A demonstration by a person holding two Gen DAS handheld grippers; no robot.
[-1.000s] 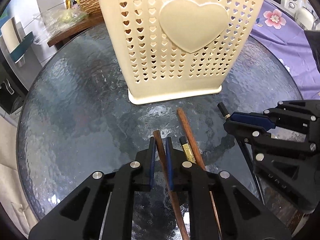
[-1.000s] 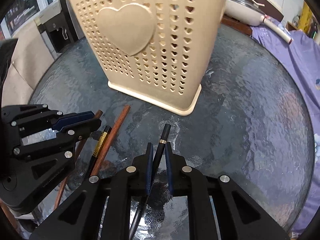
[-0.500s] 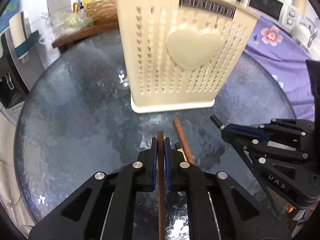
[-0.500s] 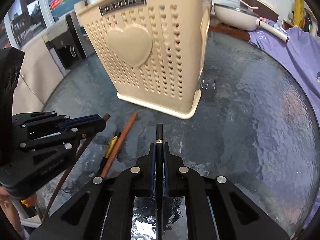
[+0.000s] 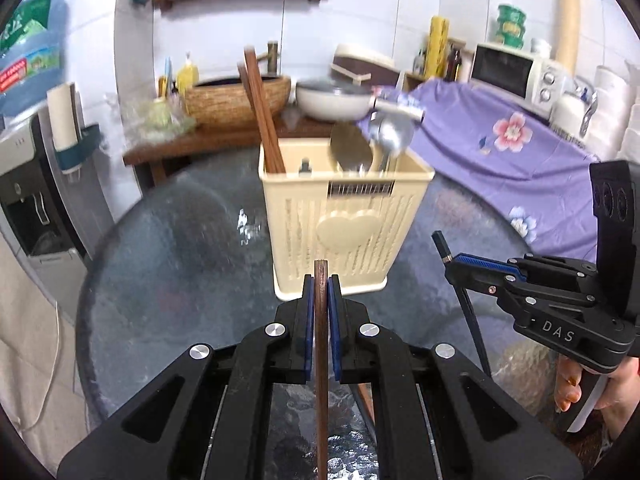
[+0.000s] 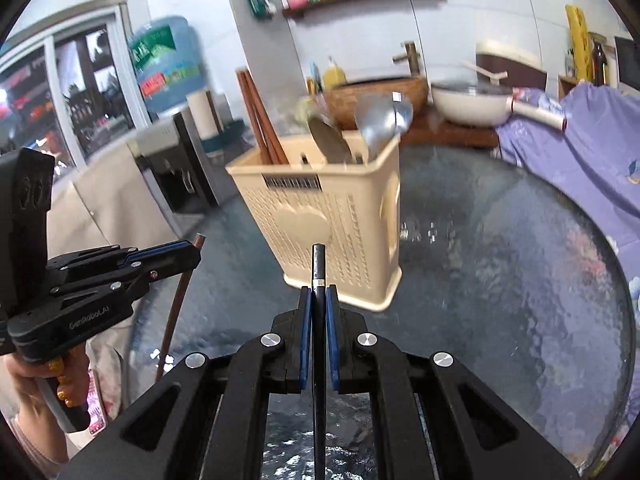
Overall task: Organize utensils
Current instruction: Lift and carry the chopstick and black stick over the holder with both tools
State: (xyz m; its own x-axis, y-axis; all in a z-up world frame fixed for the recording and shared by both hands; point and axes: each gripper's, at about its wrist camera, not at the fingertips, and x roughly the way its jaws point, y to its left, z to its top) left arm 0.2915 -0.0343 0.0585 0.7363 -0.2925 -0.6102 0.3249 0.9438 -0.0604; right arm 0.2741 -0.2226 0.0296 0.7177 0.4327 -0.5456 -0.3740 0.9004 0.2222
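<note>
Carrying one chopstick per gripper toward the caddy [image 5: 344, 216], standing at 12 o'clock on the glass table [image 5: 168, 280]. Left gripper [image 5: 319, 280] clamped on brown chopstick [image 5: 321, 344]; right gripper [image 6: 318, 292] clamped on black chopstick [image 6: 319, 272], both lifted off the table. Next, prob: tip each upright and drop it in w/ the chopsticks [image 5: 260, 112] at the caddy's 10 o'clock corner, clear of the spoons [image 5: 352, 148].

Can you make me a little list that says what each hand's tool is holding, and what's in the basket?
left tool: shut on a brown wooden chopstick
right tool: shut on a black chopstick
cream plastic basket with heart holes: upright on the round glass table
in the basket: brown chopsticks, metal spoons
</note>
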